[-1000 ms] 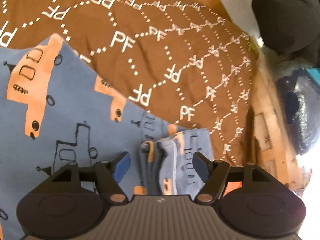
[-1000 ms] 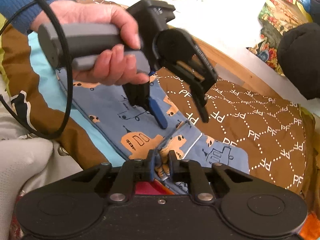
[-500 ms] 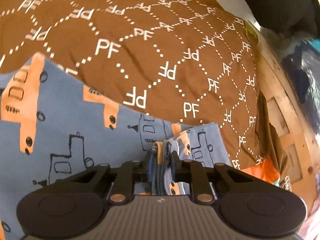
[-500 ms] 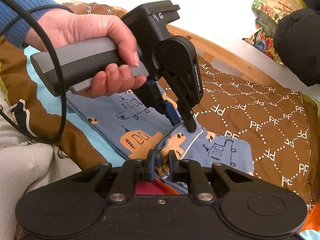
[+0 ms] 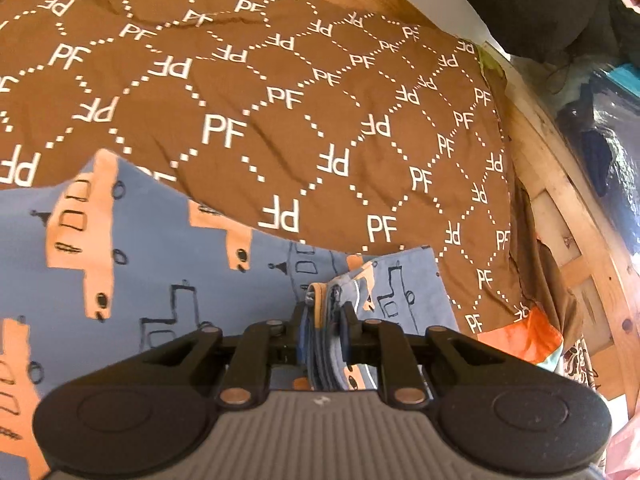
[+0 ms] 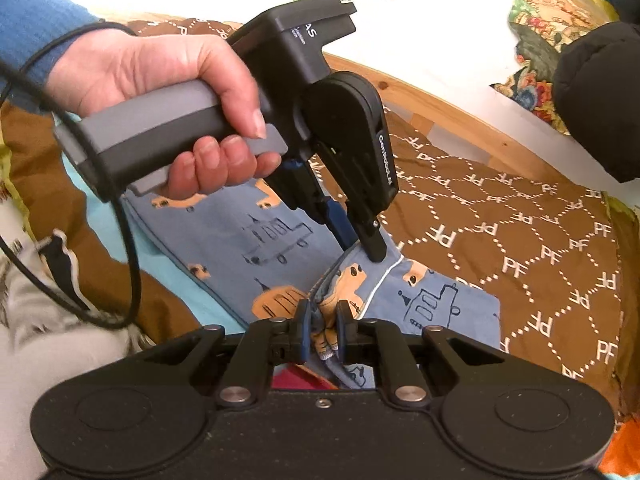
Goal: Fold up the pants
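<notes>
Nothing here serves as a container; what your jaws hold is cloth. Your left gripper point(image 5: 323, 322) is clamped on a bunched stack of edges of the blue pants point(image 5: 132, 264), several layers standing upright between its blue pads, with the orange-lined band poking up just beyond the tips. To the left of those jaws the pants spread flat, printed with orange trucks; ahead of them and to the right lies the brown bedspread point(image 5: 304, 92) with its white PF lettering, and past that, far right, the wooden bed frame point(image 5: 576, 216). Your right gripper point(image 6: 322, 326) is likewise closed on the pants point(image 6: 256, 240), a crumpled fold with an orange print pinched between its pads. Just ahead of those jaws your left gripper point(image 6: 362, 246) comes down from the upper left, held in your left hand point(image 6: 160, 80) with its blue sleeve point(image 6: 36, 28), its tips closed on the same ridge of fabric, which rises toward them. A black cable point(image 6: 132, 248) loops down left of the jaws. A second ago your left jaws stood wide with the bunched edge loose between them; they have since closed on it and lifted it a little, and more bedspread shows ahead. Your right grip is unchanged
</notes>
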Tool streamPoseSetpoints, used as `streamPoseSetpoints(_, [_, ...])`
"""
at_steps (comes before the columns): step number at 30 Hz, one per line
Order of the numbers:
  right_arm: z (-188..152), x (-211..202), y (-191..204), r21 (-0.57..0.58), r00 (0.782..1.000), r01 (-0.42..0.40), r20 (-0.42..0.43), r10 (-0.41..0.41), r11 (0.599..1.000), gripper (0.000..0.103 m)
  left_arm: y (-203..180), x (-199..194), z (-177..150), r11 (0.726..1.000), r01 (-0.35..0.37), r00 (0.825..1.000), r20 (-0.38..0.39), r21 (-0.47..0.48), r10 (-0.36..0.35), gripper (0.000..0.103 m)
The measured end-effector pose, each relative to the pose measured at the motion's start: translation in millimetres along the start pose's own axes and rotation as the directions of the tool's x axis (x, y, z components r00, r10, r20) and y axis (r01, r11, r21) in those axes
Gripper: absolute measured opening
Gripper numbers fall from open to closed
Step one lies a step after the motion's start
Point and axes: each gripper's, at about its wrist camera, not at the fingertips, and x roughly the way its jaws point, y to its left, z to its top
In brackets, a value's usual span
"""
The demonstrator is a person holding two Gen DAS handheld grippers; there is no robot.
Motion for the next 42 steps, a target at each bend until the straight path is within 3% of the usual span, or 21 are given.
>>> streamPoseSetpoints(8, [25.3,2.1,16.4,-0.001,0.999,-0.052,-0.007,0.052,0.999,0.013,18.5,-18.4,1.4,1.0,-0.022,1.0,-0.007,0.0,0.022,0.017])
streamPoseSetpoints(14, [53.7,11.5,42.5,0.003,0.994,-0.113,0.004,0.113,0.994,0.012,53.6,-51.0,3.1,1.0,-0.02,1.0,0.021,-0.005,0.021,0.017])
streamPoseSetpoints(24, [69.6,42.3,85.0,-0.032,0.978,-0.206,-0.042,0.205,0.978,0.012,90.8,-65.2,-0.1,0.993,-0.113,0.993,0.025,0.031,0.113,0.019])
streamPoseSetpoints(26, [68.0,50.2,85.6,-0.019,0.973,-0.222,-0.063,0.221,0.975,0.014,93.3,-60.5,-2.8,0.99,-0.139,0.99,0.027,0.017,0.138,0.026])
streamPoseSetpoints(28, [65.9,44.2,80.4,-0.021,0.975,-0.219,-0.049,0.217,0.976,0.029,95.5,-65.0,-6.4,0.99,-0.138,0.989,0.046,-0.016,0.139,0.031])
streamPoseSetpoints(29, [64.9,37.3,73.3,-0.022,0.978,-0.205,-0.03,0.204,0.978,0.037,94.6,-70.1,-8.1,0.988,-0.15,0.987,0.061,-0.024,0.152,0.041])
streamPoseSetpoints(30, [62.3,28.0,63.0,-0.019,0.984,-0.177,-0.001,0.177,0.984,0.054,91.7,-76.0,-10.0,0.984,-0.175,0.981,0.087,-0.017,0.176,0.056])
streamPoseSetpoints(31, [58.0,20.7,53.1,-0.02,0.991,-0.133,0.023,0.133,0.991,0.072,87.7,-81.5,-12.0,0.979,-0.205,0.971,0.126,-0.001,0.204,0.064])
streamPoseSetpoints(32, [52.8,15.8,41.7,-0.028,0.998,-0.052,0.043,0.054,0.998,0.08,81.9,-86.6,-15.2,0.969,-0.247,0.954,0.18,0.014,0.24,0.074])
streamPoseSetpoints(33, [47.6,15.4,32.1,-0.041,0.998,0.044,0.052,-0.041,0.998,0.092,75.7,-89.8,-17.9,0.96,-0.281,0.938,0.219,0.022,0.269,0.077])
streamPoseSetpoints(34, [42.3,20.2,19.0,-0.058,0.987,0.155,0.049,-0.152,0.986,0.093,69.5,-89.6,-21.0,0.951,-0.307,0.924,0.248,0.03,0.29,0.078])
streamPoseSetpoints(36, [37.5,38.2,-6.0,-0.046,0.959,0.282,0.027,-0.281,0.958,0.093,58.6,-83.4,-27.9,0.942,-0.333,0.909,0.279,0.035,0.311,0.081])
streamPoseSetpoints(39, [31.6,72.9,-34.5,0.01,0.942,0.334,0.03,-0.334,0.943,0.093,44.9,-62.2,-39.1,0.898,-0.44,0.859,0.302,0.023,0.413,0.083])
streamPoseSetpoints(42, [27.1,111.6,-35.0,-0.066,0.94,0.341,0.015,-0.341,0.938,0.091,42.2,-40.2,-48.9,0.829,-0.549,0.808,0.316,0.102,0.496,0.086])
